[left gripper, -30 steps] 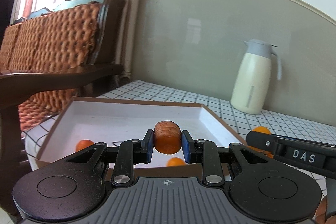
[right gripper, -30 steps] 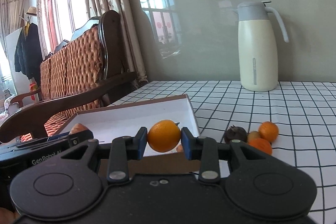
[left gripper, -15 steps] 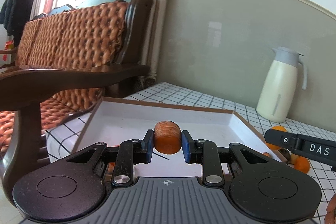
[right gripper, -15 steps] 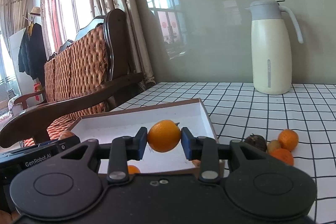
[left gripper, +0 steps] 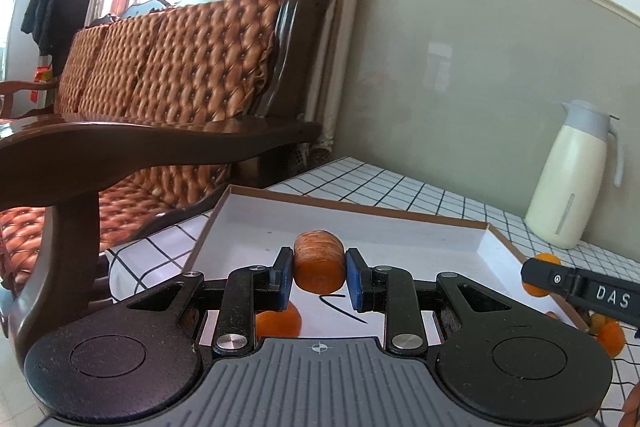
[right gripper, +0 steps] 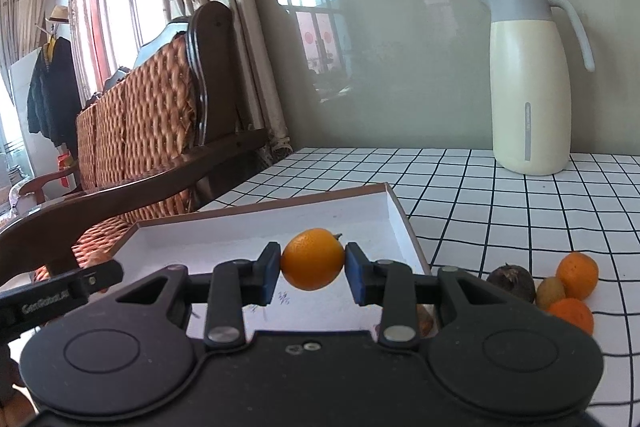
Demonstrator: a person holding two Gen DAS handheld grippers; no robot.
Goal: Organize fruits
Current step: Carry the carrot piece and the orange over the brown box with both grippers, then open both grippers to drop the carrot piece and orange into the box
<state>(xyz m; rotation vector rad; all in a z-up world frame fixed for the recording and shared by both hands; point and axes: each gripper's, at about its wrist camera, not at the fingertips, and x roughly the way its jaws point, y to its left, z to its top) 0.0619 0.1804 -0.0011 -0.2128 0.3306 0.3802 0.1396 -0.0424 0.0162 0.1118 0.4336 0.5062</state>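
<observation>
Left wrist view: the left gripper (left gripper: 319, 278) has its blue-padded fingers (left gripper: 283, 278) pressed against the sides of a short orange carrot chunk with a ridged skin and a smooth cut face (left gripper: 319, 267), held in the air above the shallow white cardboard tray with a brown rim (left gripper: 420, 239). Below it, on the tray floor, lies a small orange fruit (left gripper: 279, 323), partly hidden by the gripper. A black pen-like line marks the tray's white floor.

Right wrist view: the right gripper (right gripper: 312, 271) clamps a round, glossy orange citrus with a small stem nub (right gripper: 312, 259) between its blue pads, over the near part of the same tray (right gripper: 400, 223). On the black-grid white tablecloth (right gripper: 500, 211), right of the tray, sit a dark brown wrinkled fruit (right gripper: 512, 283), a small greenish-brown kiwi-like fruit (right gripper: 550, 291) and two orange tangerines (right gripper: 577, 275), clustered close together. A cream thermos jug with a grey lid (right gripper: 530, 95) stands by the wall.
</observation>
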